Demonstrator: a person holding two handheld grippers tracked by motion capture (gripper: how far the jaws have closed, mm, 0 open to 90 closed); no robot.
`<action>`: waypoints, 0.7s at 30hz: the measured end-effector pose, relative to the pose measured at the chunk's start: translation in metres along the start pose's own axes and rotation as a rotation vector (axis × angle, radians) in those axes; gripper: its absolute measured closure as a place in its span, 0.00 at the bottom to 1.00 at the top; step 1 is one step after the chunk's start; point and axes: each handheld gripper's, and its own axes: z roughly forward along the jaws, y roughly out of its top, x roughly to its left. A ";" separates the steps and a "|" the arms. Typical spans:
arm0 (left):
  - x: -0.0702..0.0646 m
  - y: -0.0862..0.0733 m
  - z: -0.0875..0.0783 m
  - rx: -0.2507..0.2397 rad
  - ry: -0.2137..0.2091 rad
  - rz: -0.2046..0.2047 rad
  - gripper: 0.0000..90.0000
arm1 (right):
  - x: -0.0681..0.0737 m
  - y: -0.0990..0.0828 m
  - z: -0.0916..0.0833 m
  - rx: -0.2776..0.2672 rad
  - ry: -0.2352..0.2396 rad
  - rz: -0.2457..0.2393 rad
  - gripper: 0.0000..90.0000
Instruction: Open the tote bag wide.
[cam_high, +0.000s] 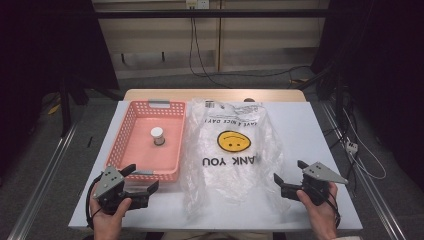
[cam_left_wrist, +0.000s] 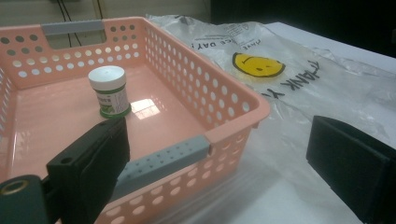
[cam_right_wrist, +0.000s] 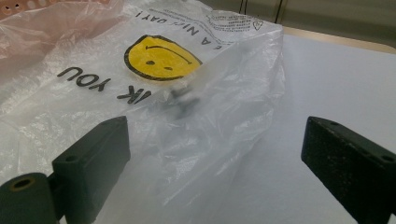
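A pink perforated basket (cam_high: 140, 150) stands on the left of the white table, and a small white-lidded jar (cam_high: 158, 135) with a green label stands upright inside it. Beside it on the right lies a clear plastic bag (cam_high: 235, 165) printed with a yellow smiley and "THANK YOU". My left gripper (cam_high: 141, 179) is open just in front of the basket's near right corner. In the left gripper view the jar (cam_left_wrist: 110, 91) and the basket wall (cam_left_wrist: 187, 79) lie beyond its wide jaws. My right gripper (cam_high: 291, 172) is open at the bag's near right edge, and crumpled bag film (cam_right_wrist: 187, 140) lies ahead of it.
The white table top (cam_high: 310, 125) is bare to the right of the bag. A wooden edge (cam_high: 215, 94) runs along the back. Metal rails (cam_high: 45, 175) flank both sides, and cables (cam_high: 360, 155) trail on the floor at the right and behind.
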 end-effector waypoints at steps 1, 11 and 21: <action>0.000 0.000 0.001 0.001 -0.006 0.003 0.06 | 0.000 0.000 0.000 0.002 0.004 0.001 0.08; 0.000 0.000 0.000 0.004 -0.007 -0.007 0.07 | 0.001 0.001 0.003 0.046 0.053 0.008 0.09; -0.002 0.000 0.005 0.029 -0.055 -0.040 0.07 | 0.010 0.005 0.012 0.109 0.059 -0.026 0.12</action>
